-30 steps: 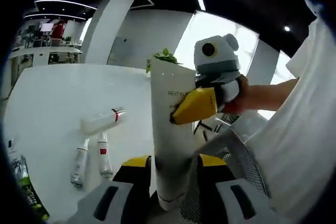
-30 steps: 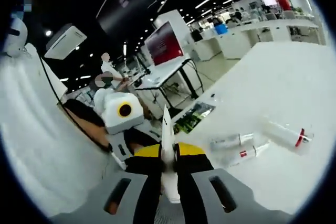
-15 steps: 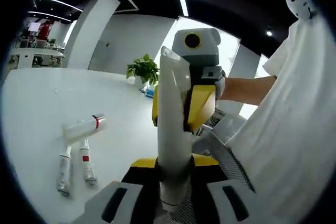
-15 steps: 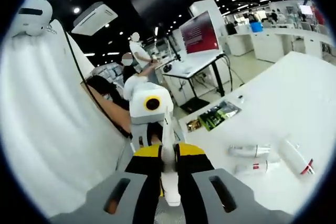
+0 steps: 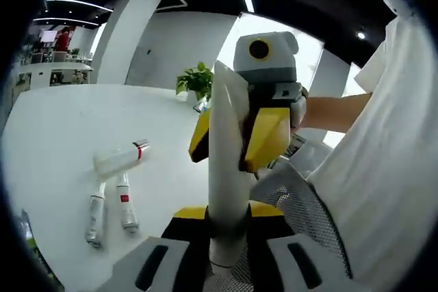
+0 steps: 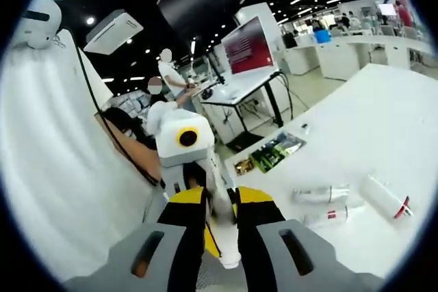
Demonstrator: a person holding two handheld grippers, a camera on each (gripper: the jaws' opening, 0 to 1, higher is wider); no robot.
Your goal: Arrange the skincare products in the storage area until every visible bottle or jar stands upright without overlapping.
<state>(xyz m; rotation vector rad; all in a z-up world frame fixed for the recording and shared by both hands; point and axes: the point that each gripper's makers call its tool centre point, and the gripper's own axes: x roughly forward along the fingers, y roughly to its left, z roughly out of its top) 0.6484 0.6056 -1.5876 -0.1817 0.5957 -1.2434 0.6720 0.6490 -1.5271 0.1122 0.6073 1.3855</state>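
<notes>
Both grippers clamp one white tube [image 5: 228, 169]: left gripper [image 5: 226, 227] low, right gripper [image 5: 236, 143] higher. Tube's axis upright, off the table [image 5: 61, 128]; three more tubes [image 5: 109, 186] lie flat mid-table.

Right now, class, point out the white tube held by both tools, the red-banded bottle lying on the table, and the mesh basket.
White tube [image 5: 228, 169], left gripper view, mid body.
Red-banded bottle [image 5: 118, 161], left gripper view, white body.
Mesh basket [image 5: 308, 217], left gripper view, mesh wall.

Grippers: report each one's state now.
Left gripper: shut on the white tube.
Right gripper: shut on the same white tube.
</notes>
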